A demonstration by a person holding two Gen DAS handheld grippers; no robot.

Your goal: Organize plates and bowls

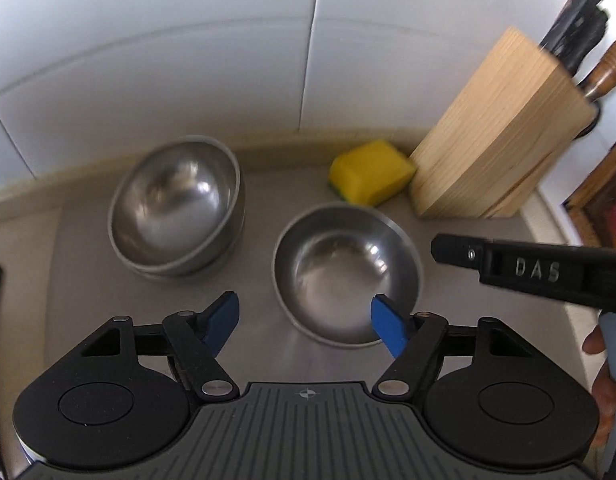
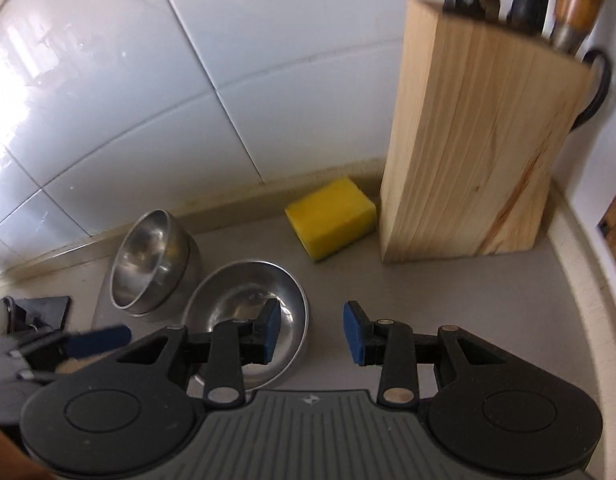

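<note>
Two blue-tipped grippers, left gripper (image 1: 304, 322) and right gripper (image 2: 312, 330), both with jaws apart and holding nothing, hanging over a single steel bowl (image 1: 343, 272) near the middle of the grey counter (image 1: 260, 216), stacked steel bowls (image 1: 176, 204) far left, yellow sponge (image 1: 369, 171) and wooden knife block (image 1: 495, 136) far right.

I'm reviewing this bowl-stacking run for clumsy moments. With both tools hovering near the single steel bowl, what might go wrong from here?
1. The left tool is open with one pad over the single steel bowl; its smooth curved rim could slip out of a pinch.
2. The right tool sits close beside the same bowl, so the two tools might collide.
3. The stacked bowls sit tilted; a nudge or another bowl added could make them rock or slide.
</note>
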